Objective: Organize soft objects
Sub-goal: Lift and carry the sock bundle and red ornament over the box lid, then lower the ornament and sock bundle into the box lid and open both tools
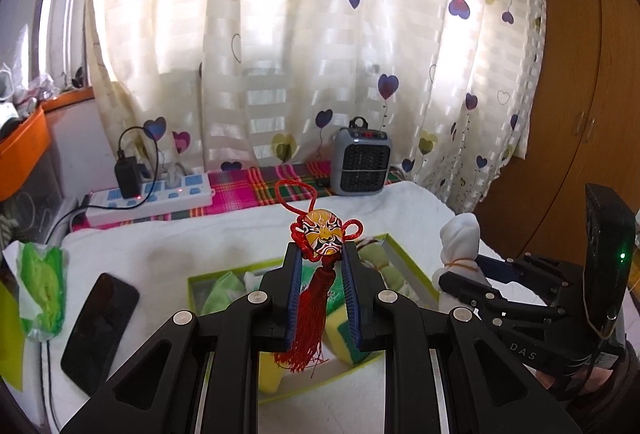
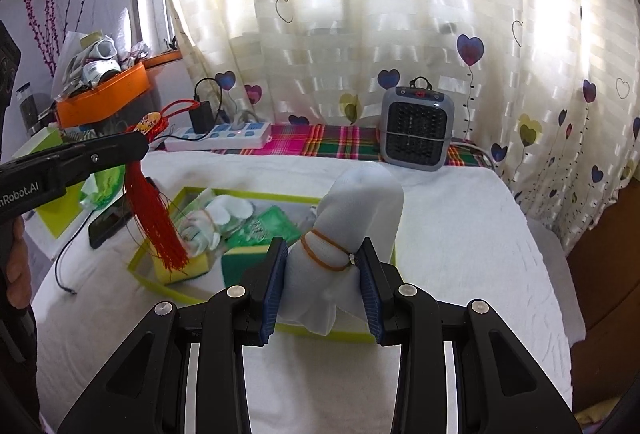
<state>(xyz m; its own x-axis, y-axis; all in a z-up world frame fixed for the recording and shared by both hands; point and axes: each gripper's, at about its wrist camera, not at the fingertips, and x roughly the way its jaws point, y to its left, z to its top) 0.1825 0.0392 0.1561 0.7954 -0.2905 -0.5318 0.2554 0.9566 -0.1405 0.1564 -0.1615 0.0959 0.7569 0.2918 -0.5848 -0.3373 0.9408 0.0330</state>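
My left gripper (image 1: 322, 258) pinches a red knot charm (image 1: 320, 254) just below its painted mask, the jaws pressed close on the cord so the mask stands above the tips and the red tassel (image 1: 306, 318) hangs down between and below the fingers. My right gripper (image 2: 322, 262) clamps a white sock bundle (image 2: 352, 209) at its waist, where an orange rubber band (image 2: 324, 254) wraps it; the blue pads (image 2: 274, 286) press on both sides, the bundle's rounded top rising above them and its loose end drooping beneath. Both loads hang in the air over a green-rimmed box (image 2: 160, 284) that sits on a white towel (image 2: 460, 234). In the box lie yellow-green sponges (image 2: 240, 262), a green cloth (image 2: 272, 226) and white pads (image 2: 230, 211). Left of the box lies a black phone (image 1: 100, 326), and beyond it a green tissue pack (image 1: 42, 294). At the back, on a plaid cloth (image 2: 340, 139), stand a grey heater (image 2: 418, 123) and a white power strip (image 2: 218, 135), in front of a heart-print curtain (image 2: 360, 13).
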